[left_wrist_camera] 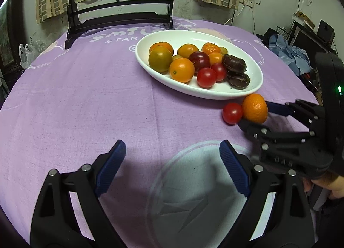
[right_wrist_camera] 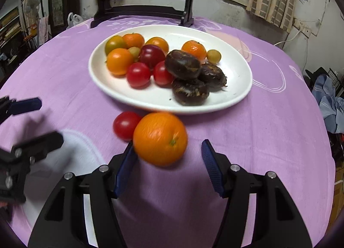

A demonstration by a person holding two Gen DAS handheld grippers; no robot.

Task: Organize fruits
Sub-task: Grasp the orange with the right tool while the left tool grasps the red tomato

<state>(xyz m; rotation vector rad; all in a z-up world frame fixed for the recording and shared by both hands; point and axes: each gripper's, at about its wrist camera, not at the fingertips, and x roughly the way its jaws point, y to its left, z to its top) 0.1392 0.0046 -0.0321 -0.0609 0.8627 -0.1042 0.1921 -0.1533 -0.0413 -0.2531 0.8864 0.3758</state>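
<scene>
A white oval plate on the purple cloth holds oranges, red and green tomatoes and dark brown water chestnuts. In front of it lie a loose orange and a red cherry tomato. My right gripper is open with the orange between its fingers, touching the left finger; a gap shows at the right one. My left gripper is open and empty over the cloth, left of the loose fruit.
A dark wooden stand with a painted round panel stands at the table's far edge behind the plate. Blue clothes and dark equipment lie off the table to the right. A white plastic bag hangs at the far left.
</scene>
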